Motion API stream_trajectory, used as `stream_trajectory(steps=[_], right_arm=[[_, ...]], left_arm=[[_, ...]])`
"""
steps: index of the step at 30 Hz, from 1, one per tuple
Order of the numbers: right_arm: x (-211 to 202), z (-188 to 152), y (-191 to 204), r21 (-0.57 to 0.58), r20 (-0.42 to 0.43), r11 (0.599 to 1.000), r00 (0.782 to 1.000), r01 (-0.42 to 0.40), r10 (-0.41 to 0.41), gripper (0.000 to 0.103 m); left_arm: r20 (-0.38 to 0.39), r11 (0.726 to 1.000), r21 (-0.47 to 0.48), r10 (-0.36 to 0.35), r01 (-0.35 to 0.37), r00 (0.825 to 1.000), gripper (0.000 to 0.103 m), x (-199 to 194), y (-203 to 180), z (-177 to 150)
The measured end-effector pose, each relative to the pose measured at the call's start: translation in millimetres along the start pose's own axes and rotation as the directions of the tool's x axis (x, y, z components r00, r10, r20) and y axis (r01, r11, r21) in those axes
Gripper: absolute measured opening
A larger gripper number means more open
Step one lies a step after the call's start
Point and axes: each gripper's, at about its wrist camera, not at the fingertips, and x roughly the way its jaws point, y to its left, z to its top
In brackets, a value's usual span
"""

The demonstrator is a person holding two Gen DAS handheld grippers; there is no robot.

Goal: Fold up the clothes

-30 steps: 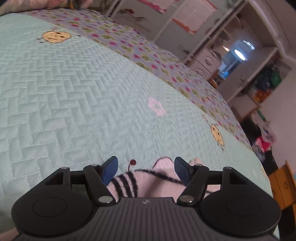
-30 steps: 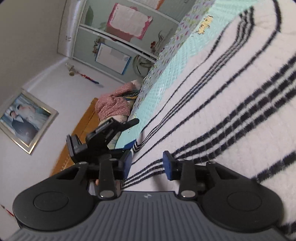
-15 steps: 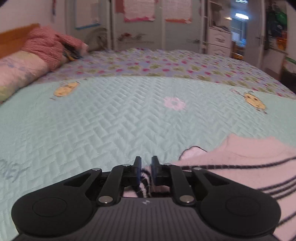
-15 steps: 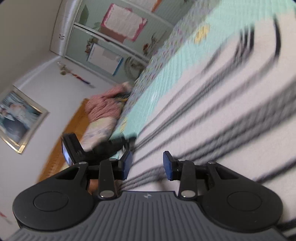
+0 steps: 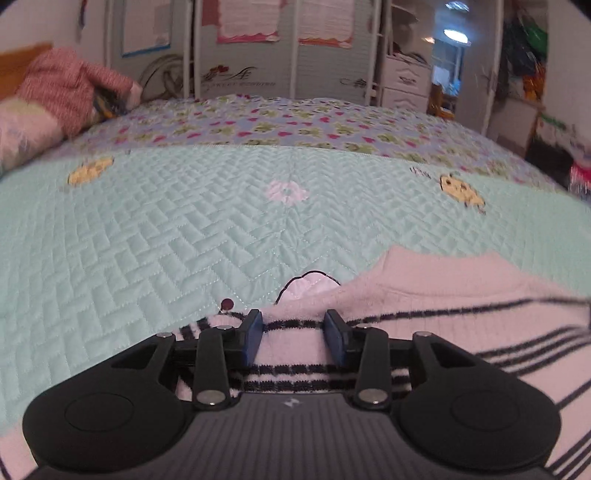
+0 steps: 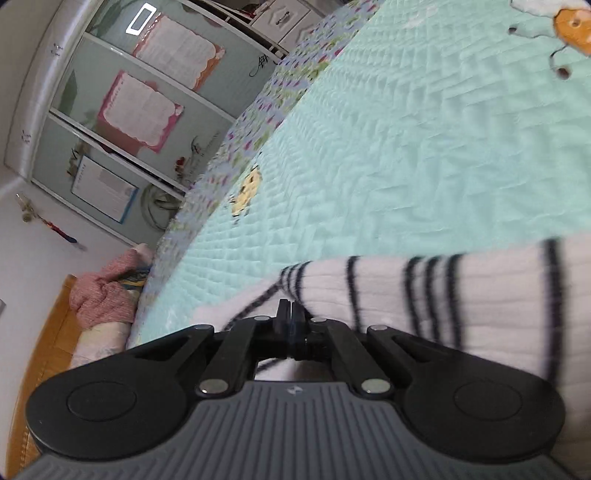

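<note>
While the left claw (image 5: 294, 334) is opening over the striped sweater (image 5: 424, 306) on the bed (image 5: 184, 229), the right claw (image 6: 291, 314) pinches its fabric.

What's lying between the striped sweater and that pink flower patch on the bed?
Only bare mint quilted bedspread lies between the striped sweater and the pink flower patch, apart from a small pink embroidered shape at the sweater's edge. The left wrist view shows it.

Soft, even indoor light is seen; a ceiling lamp (image 5: 457, 34) glares at upper right. Fisheye bending and motion blur are shown toward the edges.
</note>
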Motion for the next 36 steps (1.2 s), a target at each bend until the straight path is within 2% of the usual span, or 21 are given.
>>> stream_trajectory(steps=[3, 5, 7, 9, 12, 13, 14, 15, 17, 20, 21, 22, 23, 25, 26, 28, 29, 30, 31, 34, 36], right_arm=[[-8, 4, -1, 0.005, 0.018, 0.999, 0.998, 0.054, -0.055, 0.0], [-10, 5, 0, -0.002, 0.021, 0.997, 0.996, 0.083, -0.083, 0.0], [-14, 4, 7, -0.045, 0.019, 0.993, 0.994, 0.105, -0.104, 0.002], [-9, 6, 21, -0.083, 0.023, 0.996, 0.999, 0.034, -0.032, 0.008], [7, 9, 35, -0.114, 0.007, 0.99, 0.996, -0.086, 0.087, 0.014], [19, 10, 31, -0.102, -0.02, 0.992, 0.997, -0.072, 0.071, 0.014], [31, 11, 21, -0.09, -0.045, 0.996, 0.999, -0.012, 0.007, 0.009], [38, 12, 6, -0.056, -0.05, 0.998, 0.999, 0.01, -0.013, 0.0], [36, 15, -1, -0.017, -0.034, 1.0, 0.999, -0.001, 0.0, 0.0], [22, 7, 19, -0.109, 0.006, 0.993, 0.999, 0.039, -0.038, 0.001], [15, 3, 24, -0.13, 0.013, 0.991, 1.0, 0.027, -0.025, 0.01], [7, -2, 25, -0.136, 0.007, 0.991, 1.0, -0.006, 0.007, 0.013], [-2, -7, 24, -0.142, -0.007, 0.989, 0.999, -0.037, 0.036, 0.015], [-6, -9, 14, -0.177, -0.034, 0.984, 0.999, 0.008, -0.014, 0.014], [-6, -5, 4, -0.145, -0.049, 0.989, 0.998, 0.023, -0.03, 0.0], [-8, 9, -14, -0.019, -0.072, 0.999, 0.997, 0.026, -0.028, 0.0], [-13, 13, -10, 0.003, -0.068, 0.999, 0.997, 0.047, -0.046, 0.002], [-17, 14, -2, -0.011, -0.065, 0.998, 0.996, 0.054, -0.054, 0.013], [-20, 11, 9, -0.058, -0.076, 0.998, 0.996, 0.034, -0.039, 0.022], [-11, -4, 44, -0.169, -0.163, 0.984, 0.986, -0.064, 0.036, 0.024], [8, -16, 66, -0.217, -0.222, 0.967, 0.971, -0.133, 0.084, 0.023]], left_arm=[[-0.007, 1.0, 0.002, 0.018, -0.018, 1.0, 0.043, 0, -2, 2], [-0.011, 0.998, -0.057, 0.013, -0.014, 1.0, 0.041, -8, 0, 7], [0.061, 0.992, -0.115, -0.041, 0.048, 0.997, 0.038, -27, 1, 9], [0.105, 0.984, -0.123, -0.115, 0.127, 0.988, 0.039, -32, 0, 14], [-0.003, 0.993, -0.071, -0.096, 0.095, 0.995, 0.04, 2, -6, 10], [-0.035, 0.996, -0.056, -0.077, 0.075, 0.996, 0.041, 13, -6, 6], [-0.029, 0.996, -0.065, -0.068, 0.066, 0.997, 0.041, 13, -7, 6], [-0.022, 0.996, -0.075, -0.058, 0.056, 0.998, 0.04, 14, -8, 7], [-0.014, 0.996, -0.079, -0.035, 0.033, 0.999, 0.04, 9, -11, 10], [0.027, 0.989, -0.141, -0.04, 0.044, 0.999, 0.038, -17, -4, 11], [0.034, 0.984, -0.169, -0.047, 0.052, 0.998, 0.039, -27, 1, 8], [0.033, 0.981, -0.187, -0.05, 0.055, 0.998, 0.04, -36, 6, 5], [-0.016, 0.988, -0.151, -0.031, 0.029, 0.999, 0.041, -36, 6, 0], [-0.113, 1.0, -0.022, 0.02, -0.022, 0.993, 0.042, -28, 1, -12], [-0.084, 0.999, 0.041, 0.036, -0.032, 0.996, 0.042, -35, -5, -14], [-0.11, 0.997, 0.039, 0.073, -0.069, 0.991, 0.041, -47, -11, -8], [-0.11, 0.999, -0.007, 0.035, -0.036, 0.993, 0.041, -54, -11, -4], [-0.095, 0.999, -0.05, -0.016, 0.012, 0.995, 0.041, -62, -11, -1], [-0.079, 0.996, -0.075, -0.05, 0.044, 0.996, 0.042, -67, -11, 1], [-0.079, 0.996, -0.044, -0.081, 0.078, 0.994, 0.043, -68, -28, 4], [-0.102, 0.998, -0.025, -0.065, 0.062, 0.993, 0.045, -56, -36, -8]])
